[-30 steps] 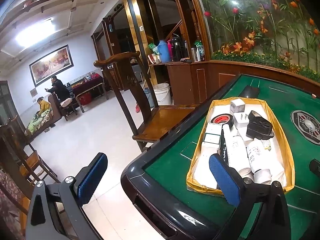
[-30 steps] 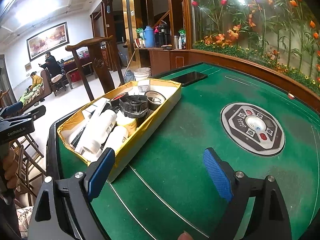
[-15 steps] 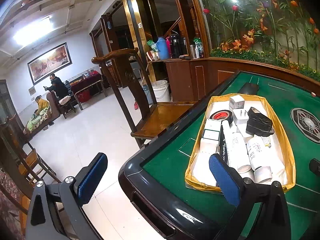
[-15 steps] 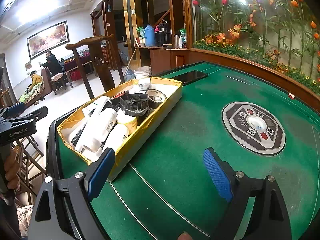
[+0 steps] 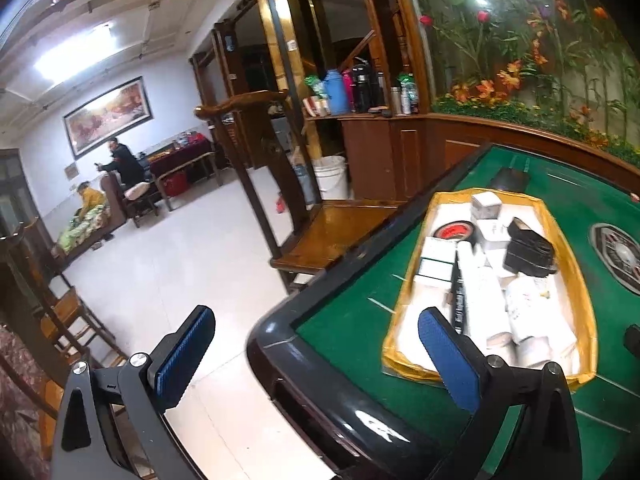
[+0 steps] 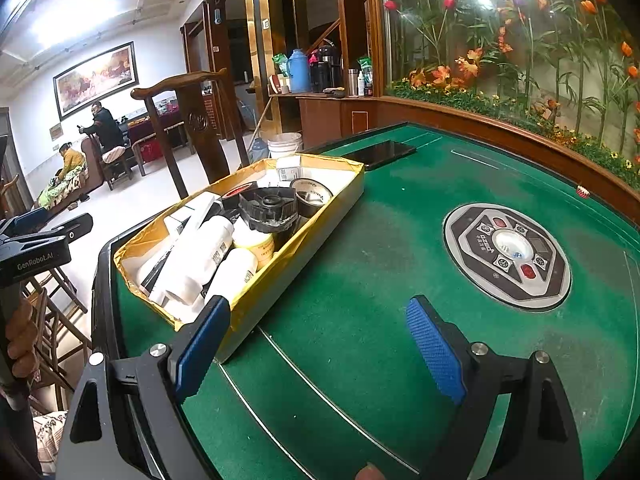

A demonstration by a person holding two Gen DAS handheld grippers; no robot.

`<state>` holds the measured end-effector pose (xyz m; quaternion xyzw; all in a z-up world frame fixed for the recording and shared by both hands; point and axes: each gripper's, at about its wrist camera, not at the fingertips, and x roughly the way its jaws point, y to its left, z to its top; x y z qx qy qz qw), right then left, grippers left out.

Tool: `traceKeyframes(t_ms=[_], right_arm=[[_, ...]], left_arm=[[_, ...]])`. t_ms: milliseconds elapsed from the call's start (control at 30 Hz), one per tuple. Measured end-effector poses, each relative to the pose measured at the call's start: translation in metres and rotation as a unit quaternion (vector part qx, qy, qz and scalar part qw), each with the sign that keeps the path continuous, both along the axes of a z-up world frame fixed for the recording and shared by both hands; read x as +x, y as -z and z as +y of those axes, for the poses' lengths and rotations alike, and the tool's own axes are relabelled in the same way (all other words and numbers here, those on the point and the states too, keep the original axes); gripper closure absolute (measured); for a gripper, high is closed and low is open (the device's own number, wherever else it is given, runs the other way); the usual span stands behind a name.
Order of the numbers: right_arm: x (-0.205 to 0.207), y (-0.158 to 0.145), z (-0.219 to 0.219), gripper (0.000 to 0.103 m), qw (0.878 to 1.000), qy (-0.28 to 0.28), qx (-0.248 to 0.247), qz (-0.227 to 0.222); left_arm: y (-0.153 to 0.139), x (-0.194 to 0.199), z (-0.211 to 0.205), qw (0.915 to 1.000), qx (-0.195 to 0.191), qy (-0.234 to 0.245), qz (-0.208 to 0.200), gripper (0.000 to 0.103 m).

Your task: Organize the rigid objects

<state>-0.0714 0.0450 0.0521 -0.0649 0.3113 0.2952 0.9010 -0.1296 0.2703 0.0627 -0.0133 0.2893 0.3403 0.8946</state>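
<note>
No change over the last second: both tools, left tool (image 5: 316, 356) and right tool (image 6: 318, 344), stay wide and empty. Tray (image 6: 320, 236) untouched, sorting not started.

Yellow tray (image 6: 320, 232) crammed with bottles (image 6: 200, 256), tape (image 6: 314, 196).

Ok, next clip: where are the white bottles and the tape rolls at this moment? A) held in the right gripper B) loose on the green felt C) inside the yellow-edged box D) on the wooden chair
C: the white bottles and tape rolls lie inside the yellow-edged box; the right gripper hangs open and empty over the green felt.
</note>
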Motion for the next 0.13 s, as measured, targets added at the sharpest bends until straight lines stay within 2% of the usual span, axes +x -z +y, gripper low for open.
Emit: traceKeyframes(t_ms=[133], right_arm=[[0.0004,0.0,-0.0001,0.013,1.0,0.0,0.001,0.001]], left_arm=[[-0.0011,-0.0016,0.0017,1.0,0.005,-0.002,0.0,0.0]])
